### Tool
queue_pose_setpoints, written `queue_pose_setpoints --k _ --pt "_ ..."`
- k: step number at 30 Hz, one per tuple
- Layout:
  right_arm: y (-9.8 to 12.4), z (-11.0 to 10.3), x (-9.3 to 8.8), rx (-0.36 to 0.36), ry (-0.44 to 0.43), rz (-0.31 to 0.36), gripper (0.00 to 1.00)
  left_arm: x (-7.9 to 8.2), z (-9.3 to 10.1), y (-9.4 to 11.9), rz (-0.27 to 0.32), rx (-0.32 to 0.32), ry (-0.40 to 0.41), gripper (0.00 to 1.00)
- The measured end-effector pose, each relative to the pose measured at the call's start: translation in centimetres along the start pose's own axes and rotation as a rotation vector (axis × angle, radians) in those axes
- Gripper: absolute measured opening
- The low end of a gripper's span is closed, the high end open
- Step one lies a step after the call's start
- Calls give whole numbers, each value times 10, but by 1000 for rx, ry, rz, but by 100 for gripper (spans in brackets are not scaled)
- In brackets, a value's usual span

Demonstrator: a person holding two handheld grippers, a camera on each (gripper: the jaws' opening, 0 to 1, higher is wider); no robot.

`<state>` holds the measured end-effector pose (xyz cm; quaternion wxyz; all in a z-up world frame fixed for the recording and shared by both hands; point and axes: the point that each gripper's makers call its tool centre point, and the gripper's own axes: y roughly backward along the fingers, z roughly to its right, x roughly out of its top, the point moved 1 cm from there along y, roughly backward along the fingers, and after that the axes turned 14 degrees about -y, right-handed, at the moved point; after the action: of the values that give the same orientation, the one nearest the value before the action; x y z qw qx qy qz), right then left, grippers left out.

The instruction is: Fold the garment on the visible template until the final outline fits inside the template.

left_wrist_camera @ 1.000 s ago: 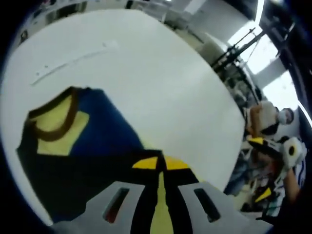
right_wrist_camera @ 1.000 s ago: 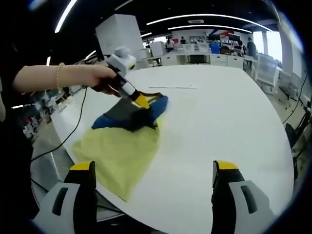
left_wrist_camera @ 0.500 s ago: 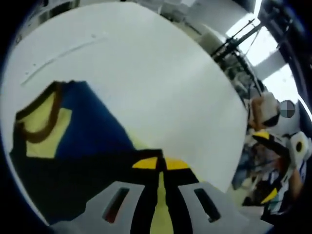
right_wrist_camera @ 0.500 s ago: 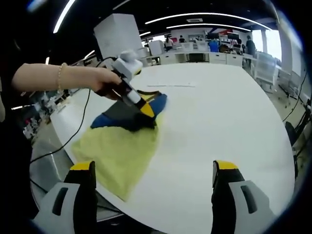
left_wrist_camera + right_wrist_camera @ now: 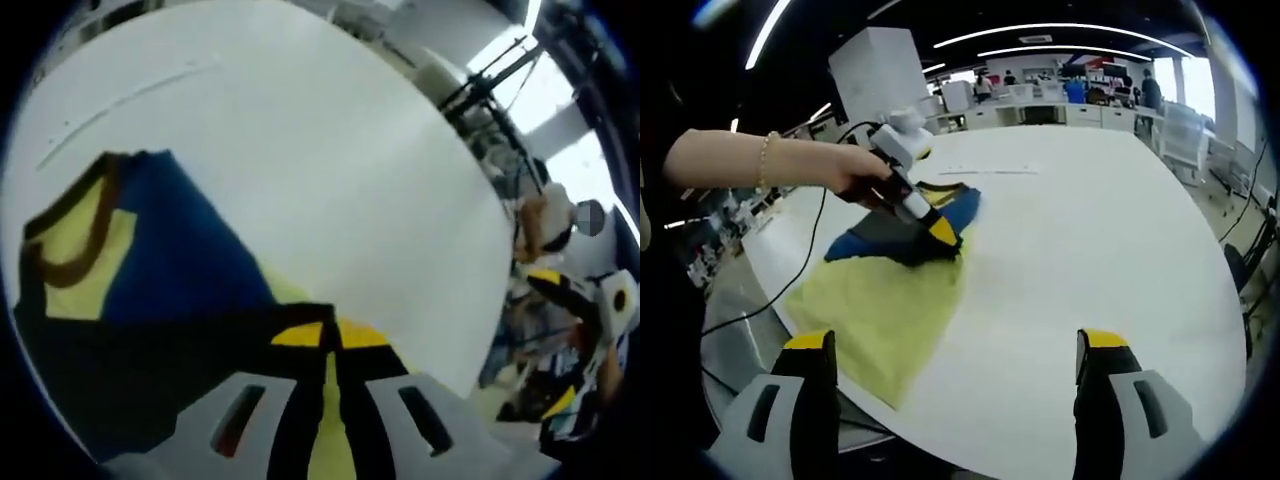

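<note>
The garment (image 5: 880,310) lies on the white table (image 5: 1080,250): a yellow-green body with a blue and dark part (image 5: 890,240) folded over it. In the left gripper view the blue cloth (image 5: 170,270) shows a yellow patch and a brown collar (image 5: 70,265). My left gripper (image 5: 330,335) is shut on the dark edge of the garment; in the right gripper view a person's hand (image 5: 855,175) holds this left gripper (image 5: 940,232) low over the fold. My right gripper (image 5: 955,345) hangs open near the table's front edge, apart from the cloth.
A faint thin line (image 5: 990,172) is marked on the table beyond the garment, seen too as a line (image 5: 130,95) in the left gripper view. A cable (image 5: 790,270) trails off the table's left edge. Desks and people stand far behind.
The left gripper has slid a little toward the near right, carrying the dark fold further over the yellow part. The right gripper has stayed put, open.
</note>
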<state>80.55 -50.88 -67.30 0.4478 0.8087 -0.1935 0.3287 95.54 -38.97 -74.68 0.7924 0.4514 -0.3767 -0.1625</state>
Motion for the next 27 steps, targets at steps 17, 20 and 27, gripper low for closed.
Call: queue_pose_setpoints --k 17,20,27 --pt "-10 -7 7 25 8 3 99 5 -19 38 159 -18 28 6" --pt "-11 -8 6 28 6 2 98 3 -19 39 162 -22 21 8" --pt "-10 -8 5 27 6 1 98 -7 -28 43 163 1 7 13"
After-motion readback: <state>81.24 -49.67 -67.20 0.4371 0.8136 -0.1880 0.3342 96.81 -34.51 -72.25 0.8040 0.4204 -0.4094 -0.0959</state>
